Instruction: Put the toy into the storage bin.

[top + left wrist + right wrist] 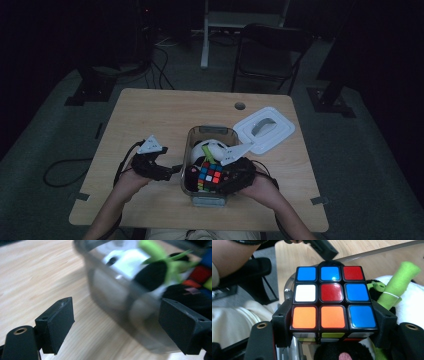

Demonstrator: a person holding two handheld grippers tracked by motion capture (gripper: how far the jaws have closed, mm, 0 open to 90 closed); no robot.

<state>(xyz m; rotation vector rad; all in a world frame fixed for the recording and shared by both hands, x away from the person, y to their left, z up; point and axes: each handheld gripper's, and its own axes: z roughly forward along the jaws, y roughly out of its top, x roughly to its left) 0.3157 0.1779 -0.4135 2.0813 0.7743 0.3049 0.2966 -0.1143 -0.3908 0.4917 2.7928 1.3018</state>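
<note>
A scrambled colour cube (331,302) is clamped between the black jaws of my right gripper (332,326), just above a clear plastic box (192,137). In the high view the cube (210,174) hangs over the near half of the box. A black-and-white panda plush (205,149) with a green bamboo stick (398,283) lies in the box. My left gripper (175,169) is open at the box's left wall. In the left gripper view its jaws stand wide apart with the blurred box wall (112,300) between them.
The box's white lid (264,129) lies on the wooden table (150,115) to the right of the box. A cable hole (240,106) is near the far edge. A dark chair (272,50) and floor cables stand beyond the table.
</note>
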